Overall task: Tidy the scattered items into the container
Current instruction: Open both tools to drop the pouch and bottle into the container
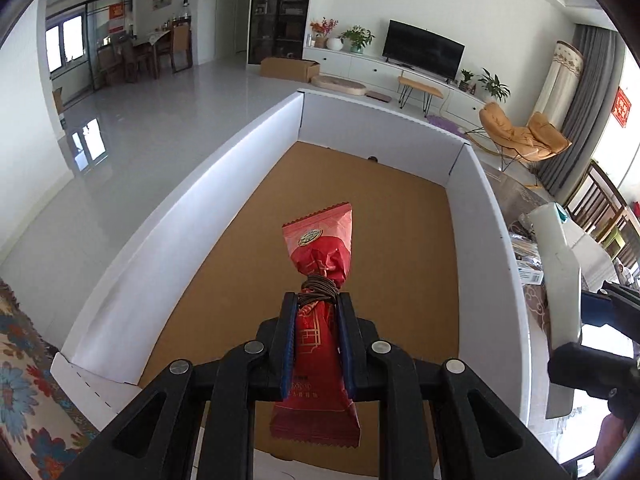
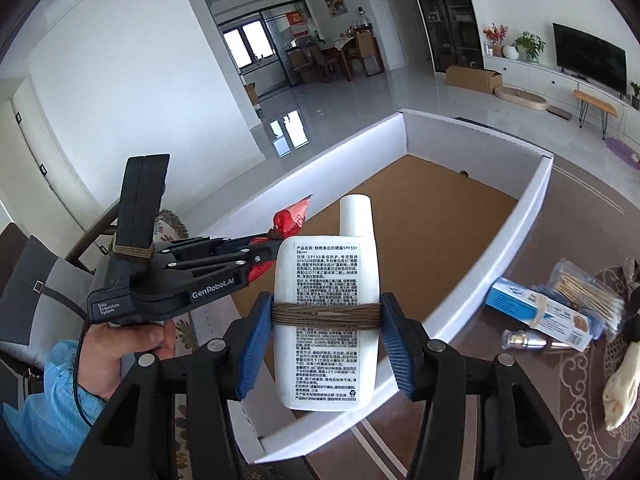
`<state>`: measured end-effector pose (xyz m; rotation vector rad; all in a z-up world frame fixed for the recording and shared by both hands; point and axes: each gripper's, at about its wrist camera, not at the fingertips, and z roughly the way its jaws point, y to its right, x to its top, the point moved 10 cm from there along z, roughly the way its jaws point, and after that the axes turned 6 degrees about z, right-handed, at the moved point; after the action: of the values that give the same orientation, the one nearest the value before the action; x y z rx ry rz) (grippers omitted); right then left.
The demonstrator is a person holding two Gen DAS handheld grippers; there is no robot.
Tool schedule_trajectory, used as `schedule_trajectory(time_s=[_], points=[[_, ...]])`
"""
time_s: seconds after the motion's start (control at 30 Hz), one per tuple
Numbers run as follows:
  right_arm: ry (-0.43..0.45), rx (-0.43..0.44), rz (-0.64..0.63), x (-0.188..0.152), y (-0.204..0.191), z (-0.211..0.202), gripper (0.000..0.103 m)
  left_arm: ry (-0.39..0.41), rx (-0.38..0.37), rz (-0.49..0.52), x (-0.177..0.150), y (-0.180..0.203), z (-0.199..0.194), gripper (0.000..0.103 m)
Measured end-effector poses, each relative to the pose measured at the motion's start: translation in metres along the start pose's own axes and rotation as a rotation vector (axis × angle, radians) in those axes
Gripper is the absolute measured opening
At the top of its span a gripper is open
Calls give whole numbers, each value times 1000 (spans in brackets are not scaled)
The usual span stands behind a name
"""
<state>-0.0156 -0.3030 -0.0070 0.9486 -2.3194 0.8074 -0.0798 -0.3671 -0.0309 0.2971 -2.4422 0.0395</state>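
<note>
Left wrist view: left gripper [image 1: 317,312] clenched on red packet [image 1: 320,256] over empty box [image 1: 132,240]; right gripper [image 2: 326,320] grasps sunscreen bottle [image 2: 326,280]; blue carton [image 2: 538,314] remains outside.

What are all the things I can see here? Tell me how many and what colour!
Box: one, white walls, brown floor, under both grippers.
Snack packet: one, red, above the box.
Bottle: one, white, over the box's near wall.
Carton: one, blue and white, on table beside the box.
Cotton swabs: one bag, on the carton.
Metal piece: one, silver, near carton.
Left gripper: shut on the snack packet.
Right gripper: shut on the bottle.
</note>
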Motion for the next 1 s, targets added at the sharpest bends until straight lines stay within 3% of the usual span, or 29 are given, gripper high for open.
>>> schedule_trajectory(time_s=[0.2, 0.43, 0.5, 0.53, 0.57, 1.0], points=[[-105, -107, -116, -25, -11, 71, 54, -49, 42, -6, -11, -22, 20, 18], [-154, -195, -183, -37, 2, 94, 57, -85, 80, -57, -20, -42, 33, 24], [-152, -235, -203, -35, 6, 92, 83, -98, 85, -49, -21, -44, 35, 48], [-154, -252, -213, -34, 9, 91, 96, -101, 93, -44, -22, -45, 36, 66], [-161, -259, -220, -35, 9, 91, 96, -99, 101, -34, -22, -45, 37, 72], [-198, -333, -290, -53, 24, 85, 100, -128, 161, 47, -25, -39, 39, 74]])
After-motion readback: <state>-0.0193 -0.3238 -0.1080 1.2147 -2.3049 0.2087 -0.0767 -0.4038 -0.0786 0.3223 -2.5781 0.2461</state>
